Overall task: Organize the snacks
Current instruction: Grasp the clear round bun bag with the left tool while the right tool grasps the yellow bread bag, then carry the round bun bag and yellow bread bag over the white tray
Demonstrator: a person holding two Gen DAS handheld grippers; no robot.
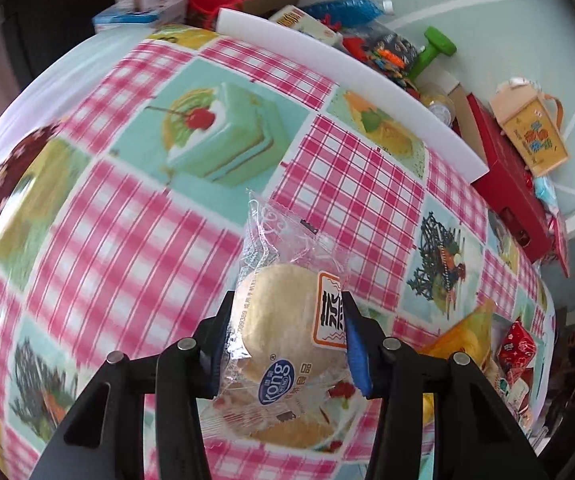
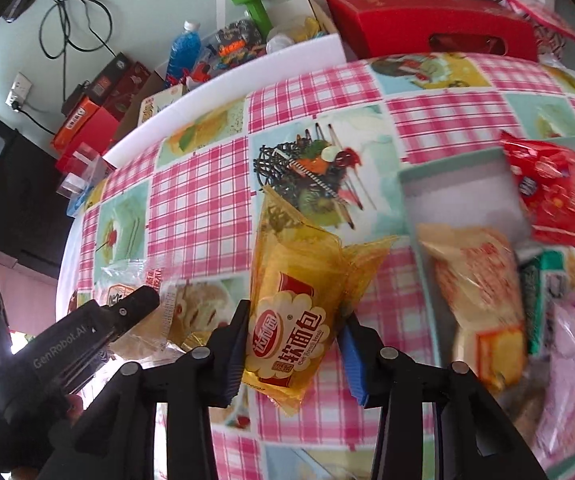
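My left gripper is shut on a clear-wrapped round bun packet and holds it above the pink checked tablecloth. My right gripper is shut on a yellow soft-bread packet, also above the cloth. The left gripper and its bun packet show at the lower left of the right wrist view. A pale green tray at the right holds several snack packets, among them a red one and a beige one. The yellow packet shows at the right of the left wrist view.
A white foam board lines the table's far edge. Behind it lie a red box, a blue bottle, a green dumbbell and several boxes. A cable and socket are on the wall.
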